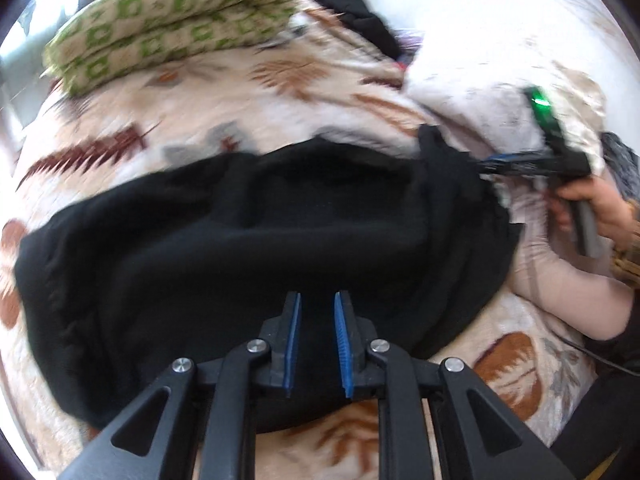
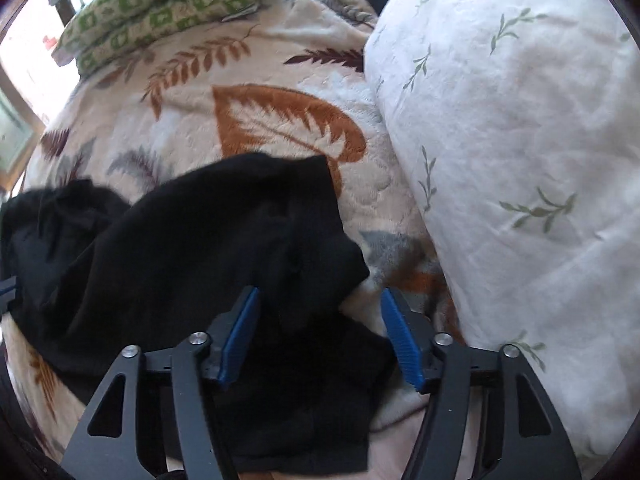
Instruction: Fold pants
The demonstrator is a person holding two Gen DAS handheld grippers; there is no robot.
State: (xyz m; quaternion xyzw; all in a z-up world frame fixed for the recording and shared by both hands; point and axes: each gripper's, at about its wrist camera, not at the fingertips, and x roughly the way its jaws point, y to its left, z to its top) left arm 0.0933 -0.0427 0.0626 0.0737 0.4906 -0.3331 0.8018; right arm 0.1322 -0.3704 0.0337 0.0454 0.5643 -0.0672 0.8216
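Observation:
Black pants (image 1: 248, 248) lie bunched across a leaf-patterned blanket (image 1: 168, 120) on a bed. My left gripper (image 1: 318, 300) hovers over the near edge of the pants, its blue pads a small gap apart with black cloth showing between them; I cannot tell whether it grips the cloth. My right gripper (image 2: 318, 300) is open, straddling a corner of the pants (image 2: 192, 248) that lies between its fingers. In the left wrist view the right gripper (image 1: 484, 166) sits at the pants' far right edge, held by a hand (image 1: 600, 208).
A green-patterned folded quilt (image 1: 168, 20) lies at the head of the bed. A white pillow with sprigs (image 2: 520, 140) rises on the right. Another dark garment (image 1: 356, 16) lies at the back. The person's arm (image 1: 560, 288) is at the right.

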